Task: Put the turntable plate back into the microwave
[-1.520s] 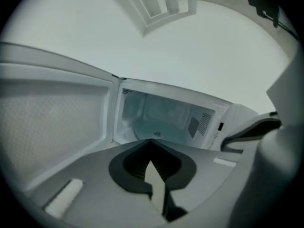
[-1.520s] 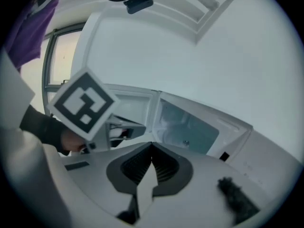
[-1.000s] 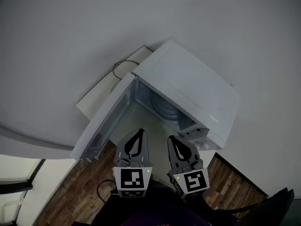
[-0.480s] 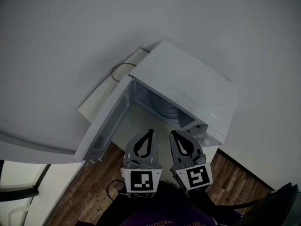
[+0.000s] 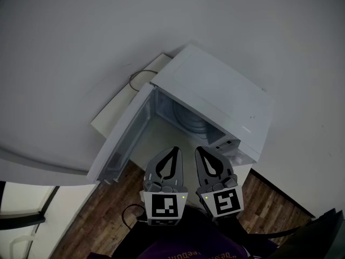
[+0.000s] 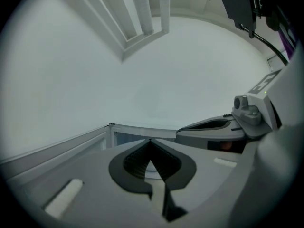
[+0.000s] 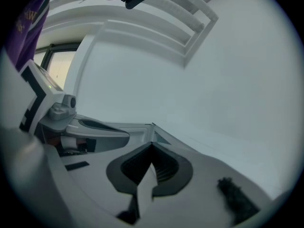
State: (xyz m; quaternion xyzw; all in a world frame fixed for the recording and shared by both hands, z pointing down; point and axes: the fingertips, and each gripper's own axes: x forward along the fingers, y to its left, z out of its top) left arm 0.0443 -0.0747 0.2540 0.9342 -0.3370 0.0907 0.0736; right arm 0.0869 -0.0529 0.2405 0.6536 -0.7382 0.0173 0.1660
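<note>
Microwave (image 5: 215, 99): white, door (image 5: 121, 142) swung wide to the left.
Turntable plate (image 5: 190, 122): round ribbed disc inside the cavity; whether it sits flat cannot be told.
Left gripper (image 5: 175, 150): clenched, empty, just before the opening.
Right gripper (image 5: 198, 150): clenched, empty, beside the left.
Risk: the plate may be off its hub and wobble; a nudge from the closed tips could tilt or chip it.

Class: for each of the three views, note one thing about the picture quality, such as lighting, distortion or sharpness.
Head view: dim, flat light; the white microwave barely stands out from the wall, its cavity shadowed. Left gripper view: fisheye with black corners, the left gripper soft near the lens. Right gripper view: same black ring, ceiling trim bowed, a brighter window at left.
</note>
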